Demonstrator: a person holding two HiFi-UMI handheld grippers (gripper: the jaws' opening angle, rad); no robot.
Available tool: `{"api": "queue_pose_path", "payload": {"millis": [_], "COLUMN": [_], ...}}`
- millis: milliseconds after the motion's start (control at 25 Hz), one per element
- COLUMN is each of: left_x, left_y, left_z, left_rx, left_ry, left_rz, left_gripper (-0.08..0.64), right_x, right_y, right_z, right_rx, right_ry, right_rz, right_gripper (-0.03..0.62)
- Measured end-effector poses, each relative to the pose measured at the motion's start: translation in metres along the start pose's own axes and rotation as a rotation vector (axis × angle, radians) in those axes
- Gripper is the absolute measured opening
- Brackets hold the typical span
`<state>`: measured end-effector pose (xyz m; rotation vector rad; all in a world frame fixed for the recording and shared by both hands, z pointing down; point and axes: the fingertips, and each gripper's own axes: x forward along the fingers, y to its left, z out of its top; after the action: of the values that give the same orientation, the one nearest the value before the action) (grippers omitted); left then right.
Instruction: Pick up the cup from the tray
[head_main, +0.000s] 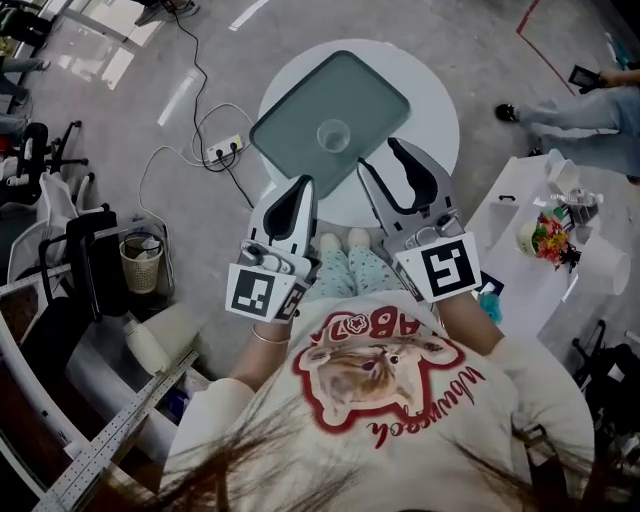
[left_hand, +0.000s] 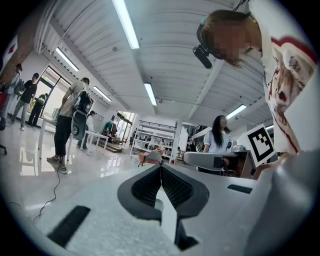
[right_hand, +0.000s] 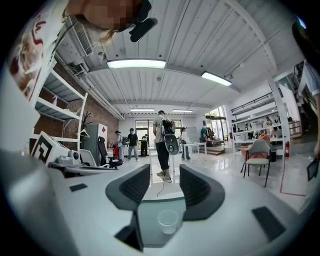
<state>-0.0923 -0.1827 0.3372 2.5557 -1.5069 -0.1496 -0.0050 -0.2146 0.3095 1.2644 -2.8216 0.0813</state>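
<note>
A clear plastic cup (head_main: 333, 135) stands upright near the middle of a grey-green tray (head_main: 290, 130) on a round white table (head_main: 430, 90). My right gripper (head_main: 380, 155) hovers at the tray's near right edge, jaws apart, nothing between them. In the right gripper view the cup (right_hand: 168, 220) sits on the tray (right_hand: 148, 227) below and ahead of the open right gripper (right_hand: 165, 176). My left gripper (head_main: 305, 183) is at the tray's near edge with its jaws together. In its own view the left gripper (left_hand: 160, 165) is shut on nothing.
A power strip (head_main: 225, 149) with cables lies on the floor left of the table. A wicker bin (head_main: 141, 263) stands further left. A white side table (head_main: 520, 265) with flowers and clutter is at the right. People (right_hand: 162, 145) stand beyond, and a chair (right_hand: 258, 159) is at the right.
</note>
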Motion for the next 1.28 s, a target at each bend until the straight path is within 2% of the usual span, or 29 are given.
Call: {"api": "queue_pose_path", "payload": {"millis": [680, 960, 1280], "left_x": [-0.019, -0.032, -0.039], "left_y": [0.023, 0.027, 0.030], "left_z": [-0.018, -0.038, -0.059], "left_rx": [-0.032, -0.057, -0.074], "left_ry": [0.040, 0.081, 0.103], "left_rz": [0.015, 0.024, 0.040], "left_gripper": [0.014, 0.014, 0.014], "right_x": [0.029, 0.043, 0.050], "right_y": [0.016, 0.024, 0.020], "right_z": [-0.040, -0.051, -0.080], "right_rx": [-0.024, -0.014, -0.023], "right_ry": [0.094, 0.091, 0.125], "right_rz": [0.006, 0.019, 0.007], "right_gripper": [0.222, 0.232, 0.233]}}
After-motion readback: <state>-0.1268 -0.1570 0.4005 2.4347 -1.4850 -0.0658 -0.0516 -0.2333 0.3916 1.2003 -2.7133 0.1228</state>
